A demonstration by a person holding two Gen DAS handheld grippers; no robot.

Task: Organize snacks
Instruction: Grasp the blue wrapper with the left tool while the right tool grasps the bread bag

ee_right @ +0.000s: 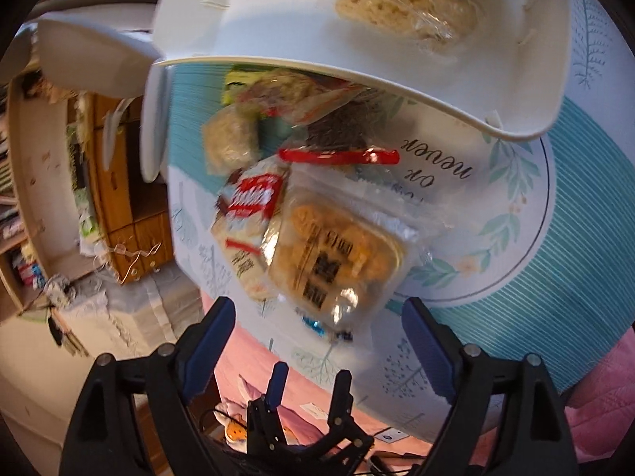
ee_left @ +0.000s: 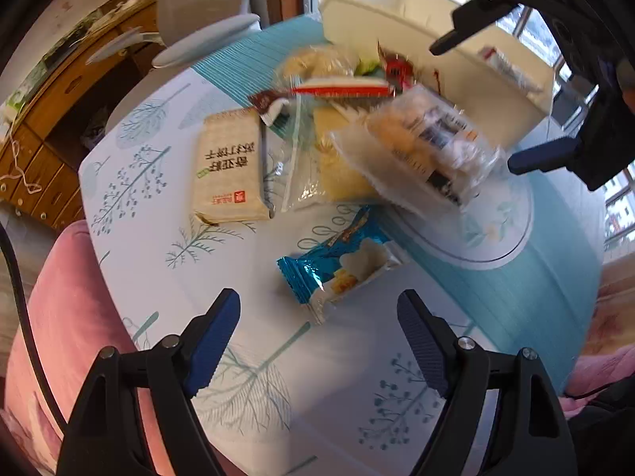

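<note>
Left wrist view: the left gripper (ee_left: 318,341) hangs above a round table (ee_left: 151,261) covered with a tree-print cloth, its two blue-padded fingers spread wide with nothing between them. Directly ahead of the fingertips, and nearest to this gripper, lies a blue foil snack packet (ee_left: 337,265); its long axis runs diagonally, from lower left to upper right of the view, so it sits oblique to the gap between the fingers, not square across it. Farther on are a beige cracker pack (ee_left: 230,166), lying flat with its print upside down, and a loose heap of wrapped snacks topped by a clear tray pack of biscuits (ee_left: 420,146), which appears blurred. Beyond the heap stands the white bin (ee_left: 397,8), the likely destination. The right gripper (ee_left: 476,103) enters from the upper right, hanging beside the clear pack, its fingers parted and holding nothing. Right wrist view: the right gripper (ee_right: 318,341) likewise released, with the clear tray pack of biscuits (ee_right: 337,254) just ahead of its fingertips and the white bin (ee_right: 516,131) above it, already holding at least one pale wrapped cake (ee_right: 405,4). By judgement, the blue packet falls to the left gripper and the clear pack to the right; the left wrist would need some rotation to close across the packet's narrow width.
</note>
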